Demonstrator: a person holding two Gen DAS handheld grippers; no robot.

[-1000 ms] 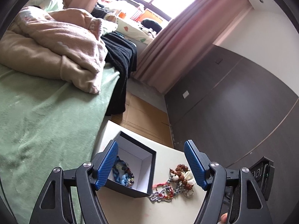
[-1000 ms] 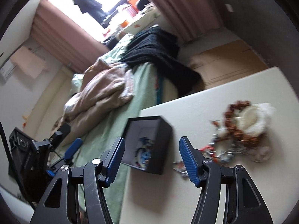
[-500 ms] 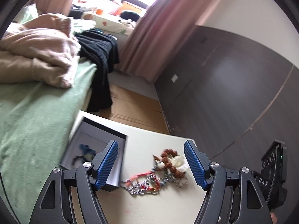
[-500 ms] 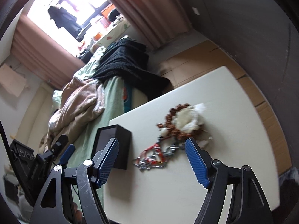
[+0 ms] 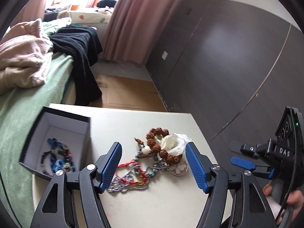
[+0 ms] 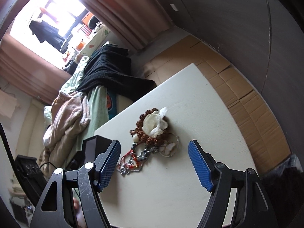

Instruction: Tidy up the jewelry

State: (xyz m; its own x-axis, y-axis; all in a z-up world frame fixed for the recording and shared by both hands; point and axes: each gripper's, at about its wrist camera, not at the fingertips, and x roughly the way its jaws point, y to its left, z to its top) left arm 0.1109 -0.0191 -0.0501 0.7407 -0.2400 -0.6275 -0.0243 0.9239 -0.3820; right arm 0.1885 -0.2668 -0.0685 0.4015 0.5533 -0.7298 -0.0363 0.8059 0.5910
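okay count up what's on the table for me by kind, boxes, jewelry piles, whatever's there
Boxes: 1, the open black box with beads inside.
Loose jewelry piles: 1, a tangle of brown beads, white shell piece and chains; separate pieces cannot be counted.
Total: 2 on the table.

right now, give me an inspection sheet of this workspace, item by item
surface: white table, bare apart from the box and the pile
job's things: open black jewelry box at the table's edge by the bed, blue beaded pieces inside; tangled jewelry pile beside it, with a brown bead bracelet, a white shell piece, red cord and silver chain
clutter: nothing seen on the table
grippers: left gripper open, empty, over the pile; right gripper open, empty, also facing the pile
cables: a dark cable by the left rig in the right wrist view
surroundings: bed with green sheet, pink blanket, black garment; curtains, cardboard on the floor
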